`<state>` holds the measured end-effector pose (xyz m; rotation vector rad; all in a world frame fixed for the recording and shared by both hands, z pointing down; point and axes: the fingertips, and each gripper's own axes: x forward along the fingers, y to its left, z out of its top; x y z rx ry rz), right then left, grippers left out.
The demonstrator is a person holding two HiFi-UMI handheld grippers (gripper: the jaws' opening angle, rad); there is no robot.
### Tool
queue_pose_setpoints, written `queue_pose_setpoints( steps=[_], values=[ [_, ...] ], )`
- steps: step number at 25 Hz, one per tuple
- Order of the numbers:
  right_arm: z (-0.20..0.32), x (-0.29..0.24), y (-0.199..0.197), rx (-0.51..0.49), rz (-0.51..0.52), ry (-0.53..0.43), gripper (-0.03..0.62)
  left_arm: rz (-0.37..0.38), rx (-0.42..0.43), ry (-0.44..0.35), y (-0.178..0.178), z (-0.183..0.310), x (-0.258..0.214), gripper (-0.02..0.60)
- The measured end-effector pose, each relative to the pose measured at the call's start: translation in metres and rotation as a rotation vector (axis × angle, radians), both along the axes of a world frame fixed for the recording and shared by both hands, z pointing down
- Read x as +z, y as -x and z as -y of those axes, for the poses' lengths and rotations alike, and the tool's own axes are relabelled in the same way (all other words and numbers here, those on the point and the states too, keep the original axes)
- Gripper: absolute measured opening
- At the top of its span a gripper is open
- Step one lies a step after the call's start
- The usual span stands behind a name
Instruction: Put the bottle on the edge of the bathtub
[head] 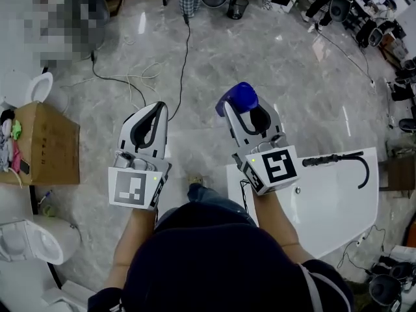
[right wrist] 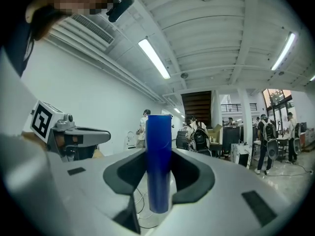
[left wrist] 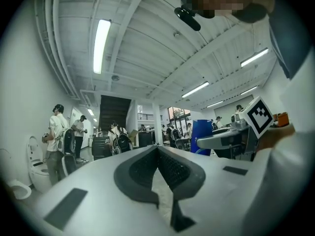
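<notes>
A blue bottle stands up between the jaws of my right gripper, which is shut on it; in the right gripper view the bottle fills the gap between the dark pads. My left gripper is held beside it at the left, shut with nothing in it, and its jaw tips meet in the left gripper view. The white bathtub lies low at the right, below and right of my right gripper, with a black faucet and hose on its rim. Both grippers are held up over the marble floor.
A cardboard box sits at the left, with a toilet near it and another behind. Black cables trail over the floor. Chairs and gear crowd the far right. People stand in the background.
</notes>
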<state>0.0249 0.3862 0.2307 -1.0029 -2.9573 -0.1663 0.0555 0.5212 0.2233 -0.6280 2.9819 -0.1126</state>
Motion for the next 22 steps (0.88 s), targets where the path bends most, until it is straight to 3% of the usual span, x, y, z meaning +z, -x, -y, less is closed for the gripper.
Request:
queue_pose_setpoints(
  steps=[5, 10, 22],
  values=[
    [0.018, 0.004, 0.058, 0.031, -0.001, 0.01, 0.166, 0.007, 0.033, -0.005, 0.06, 0.013, 0.004, 0.023],
    [0.04, 0.01, 0.091, 0.095, -0.017, 0.018, 0.166, -0.011, 0.095, -0.001, 0.105, 0.032, 0.01, 0.023],
    [0.127, 0.02, 0.16, 0.37, -0.026, 0.032, 0.166, -0.034, 0.368, -0.026, 0.221, 0.113, 0.018, 0.023]
  ],
)
